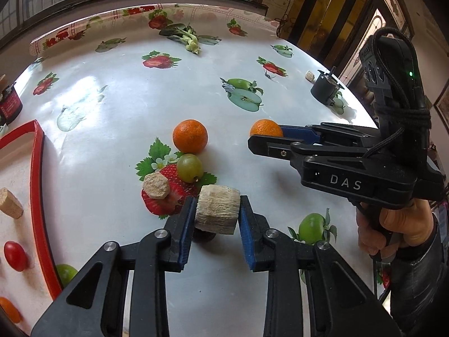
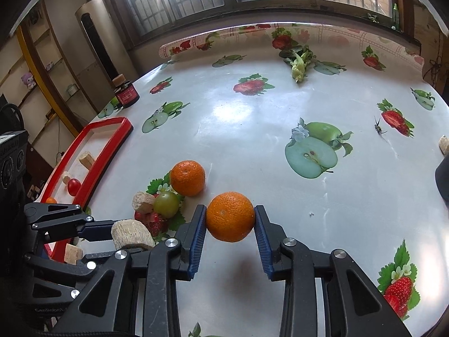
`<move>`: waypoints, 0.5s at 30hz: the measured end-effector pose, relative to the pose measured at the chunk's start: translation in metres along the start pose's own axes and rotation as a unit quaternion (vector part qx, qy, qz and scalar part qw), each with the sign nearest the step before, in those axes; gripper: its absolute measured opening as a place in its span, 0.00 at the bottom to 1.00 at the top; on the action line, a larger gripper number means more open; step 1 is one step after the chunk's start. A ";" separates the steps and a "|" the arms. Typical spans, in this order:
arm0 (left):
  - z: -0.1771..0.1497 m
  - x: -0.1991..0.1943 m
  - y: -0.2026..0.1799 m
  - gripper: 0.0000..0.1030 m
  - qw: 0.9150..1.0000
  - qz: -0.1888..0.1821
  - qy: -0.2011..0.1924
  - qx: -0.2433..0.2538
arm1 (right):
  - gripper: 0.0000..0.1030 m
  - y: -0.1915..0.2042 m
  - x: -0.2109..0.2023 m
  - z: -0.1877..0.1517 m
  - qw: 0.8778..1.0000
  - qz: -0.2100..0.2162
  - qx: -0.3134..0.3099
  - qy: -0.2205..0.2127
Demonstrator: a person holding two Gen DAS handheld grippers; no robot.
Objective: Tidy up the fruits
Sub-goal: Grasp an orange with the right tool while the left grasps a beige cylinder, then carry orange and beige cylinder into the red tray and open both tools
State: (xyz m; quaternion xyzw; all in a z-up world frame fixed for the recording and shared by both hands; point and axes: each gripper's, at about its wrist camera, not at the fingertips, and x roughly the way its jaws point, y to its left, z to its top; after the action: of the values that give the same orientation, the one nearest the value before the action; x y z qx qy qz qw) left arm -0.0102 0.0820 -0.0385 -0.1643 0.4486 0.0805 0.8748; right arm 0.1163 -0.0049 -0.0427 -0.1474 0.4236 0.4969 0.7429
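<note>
My left gripper [image 1: 217, 214] is shut on a pale fibrous cylinder chunk [image 1: 217, 209] and holds it just above the table; the chunk also shows in the right wrist view [image 2: 132, 234]. My right gripper [image 2: 230, 221] is shut on an orange [image 2: 230, 216], lifted over its shadow; this orange also shows in the left wrist view [image 1: 265, 127]. A second orange [image 1: 190, 136] [image 2: 187, 178], a green grape-like fruit [image 1: 190, 168] [image 2: 166, 204] and a small beige chunk [image 1: 156, 186] [image 2: 141, 202] lie together on the table. The red-rimmed tray [image 1: 38, 185] [image 2: 109, 143] at the left holds a red tomato [image 1: 15, 255] [image 2: 73, 186] and beige pieces.
A leafy green vegetable [image 1: 186, 38] [image 2: 299, 61] lies at the far side. A dark jar [image 2: 126, 91] stands at the far left, a small black motor-like object [image 1: 325, 90] at the right. A green fruit [image 1: 66, 273] sits by the tray's near edge.
</note>
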 end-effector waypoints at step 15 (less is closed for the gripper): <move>-0.017 -0.048 0.035 0.26 0.999 0.031 -0.033 -0.029 | 0.34 0.029 -0.027 -0.005 1.000 0.015 -0.015 -0.014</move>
State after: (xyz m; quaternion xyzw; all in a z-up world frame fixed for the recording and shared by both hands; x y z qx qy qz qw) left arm -0.0613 0.1083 -0.0166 -0.1730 0.4216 0.1262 0.8811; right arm 0.0851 -0.0112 -0.0188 -0.1452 0.4074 0.5166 0.7389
